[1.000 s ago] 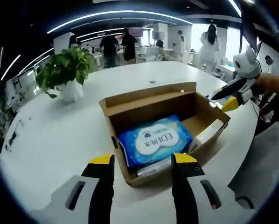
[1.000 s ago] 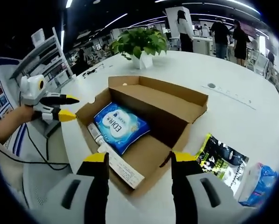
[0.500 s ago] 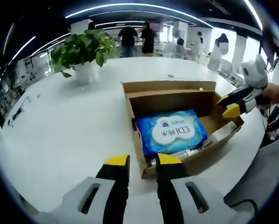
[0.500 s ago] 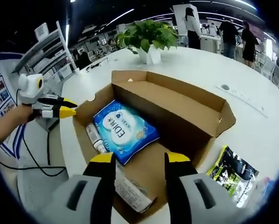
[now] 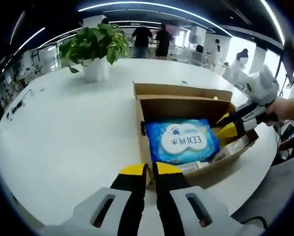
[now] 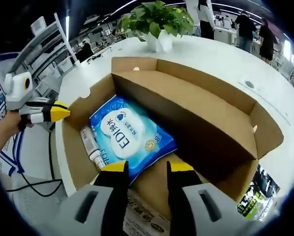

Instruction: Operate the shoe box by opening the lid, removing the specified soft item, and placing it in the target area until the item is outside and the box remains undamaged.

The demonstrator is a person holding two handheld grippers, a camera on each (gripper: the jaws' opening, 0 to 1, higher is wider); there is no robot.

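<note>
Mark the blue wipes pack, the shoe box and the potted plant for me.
blue wipes pack [image 6: 130,135]: right gripper view, on its white label.
shoe box [image 6: 206,118]: right gripper view, on the inner face of the raised lid.
potted plant [image 5: 95,42]: left gripper view, on the leaves above the white pot.

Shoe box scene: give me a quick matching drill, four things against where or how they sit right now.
Things:
1. blue pack
2. plant
3. left gripper
4. lid

States:
A. jaws nearly together, at the box's near wall
B. folded back, open
C. lying flat inside the box
D. standing on the white table, beyond the box

Pairs: 1-C, 2-D, 3-A, 4-B
</note>
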